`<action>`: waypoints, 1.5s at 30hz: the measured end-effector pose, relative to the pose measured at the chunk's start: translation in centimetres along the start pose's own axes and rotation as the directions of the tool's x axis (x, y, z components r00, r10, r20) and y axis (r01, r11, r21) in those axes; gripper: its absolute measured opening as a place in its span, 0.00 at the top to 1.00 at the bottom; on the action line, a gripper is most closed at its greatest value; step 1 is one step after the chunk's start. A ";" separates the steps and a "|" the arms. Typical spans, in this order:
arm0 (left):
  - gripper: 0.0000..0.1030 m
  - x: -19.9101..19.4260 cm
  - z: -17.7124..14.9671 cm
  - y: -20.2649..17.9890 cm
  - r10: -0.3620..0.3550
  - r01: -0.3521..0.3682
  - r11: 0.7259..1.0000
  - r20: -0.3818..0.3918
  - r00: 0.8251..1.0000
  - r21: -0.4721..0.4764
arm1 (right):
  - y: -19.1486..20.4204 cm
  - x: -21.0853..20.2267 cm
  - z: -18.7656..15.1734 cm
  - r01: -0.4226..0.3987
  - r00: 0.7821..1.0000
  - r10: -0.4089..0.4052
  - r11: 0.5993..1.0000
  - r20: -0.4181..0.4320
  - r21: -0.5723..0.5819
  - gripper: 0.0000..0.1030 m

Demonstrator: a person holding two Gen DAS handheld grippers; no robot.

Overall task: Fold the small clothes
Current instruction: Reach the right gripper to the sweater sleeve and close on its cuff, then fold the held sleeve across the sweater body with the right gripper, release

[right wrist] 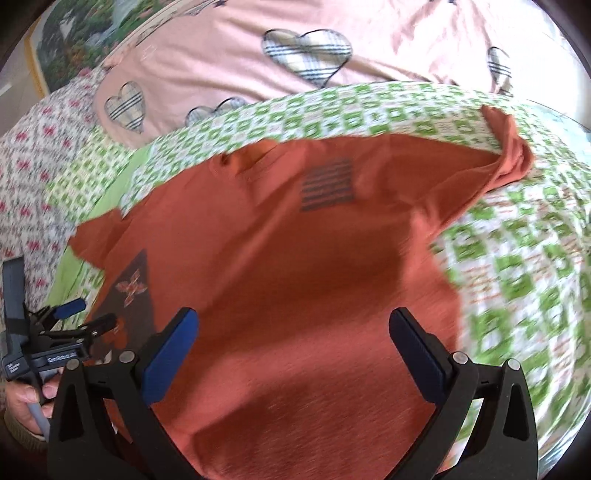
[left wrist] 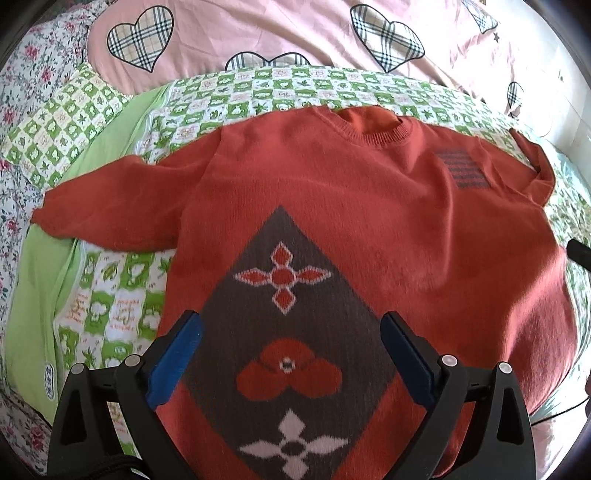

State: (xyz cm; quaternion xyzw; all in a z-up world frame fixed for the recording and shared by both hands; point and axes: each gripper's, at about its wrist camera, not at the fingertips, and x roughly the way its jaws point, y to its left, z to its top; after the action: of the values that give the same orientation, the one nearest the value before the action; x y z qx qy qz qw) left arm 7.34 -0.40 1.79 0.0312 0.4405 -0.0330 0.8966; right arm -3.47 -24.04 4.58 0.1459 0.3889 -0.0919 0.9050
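An orange-red knit sweater [left wrist: 369, 206] lies face up on the bed, neck away from me, with a brown diamond pattern [left wrist: 288, 332] on its front and a small striped patch [left wrist: 465, 168] on the chest. Its left sleeve [left wrist: 110, 206] is spread out flat; its right sleeve [right wrist: 509, 155] is bunched. My left gripper [left wrist: 290, 325] is open above the diamond pattern. My right gripper [right wrist: 295, 325] is open above the plain right half of the sweater [right wrist: 295, 258]. The left gripper also shows in the right wrist view [right wrist: 86, 314].
A green-and-white checked quilt [left wrist: 118, 295] lies under the sweater. A pink cover with plaid hearts [left wrist: 258, 33] lies behind it. A floral sheet [left wrist: 22, 92] is at the left. A matching checked pillow [left wrist: 62, 122] lies at the far left.
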 end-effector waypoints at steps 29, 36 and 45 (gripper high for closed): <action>0.05 7.9 7.6 -0.3 -0.010 0.005 0.999 -0.132 0.991 -0.040 | -27.7 6.6 20.9 0.246 0.964 -0.263 0.927 0.023 0.285 0.37; 0.05 10.1 8.2 -0.3 0.007 -0.013 0.999 -0.167 0.986 -0.039 | -32.6 11.3 24.3 0.270 0.961 -0.275 0.908 -0.028 0.321 0.49; 0.05 11.1 7.9 0.0 -0.009 0.000 0.999 -0.180 0.984 -0.052 | -30.8 12.6 24.5 0.140 0.989 -0.150 0.945 0.014 0.296 0.95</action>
State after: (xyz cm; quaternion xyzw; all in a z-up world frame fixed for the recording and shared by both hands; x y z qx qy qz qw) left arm 20.36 -1.47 -2.15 0.0099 0.5205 -0.0205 0.8536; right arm 13.06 -61.88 5.49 0.2480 0.3641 -0.2176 0.8709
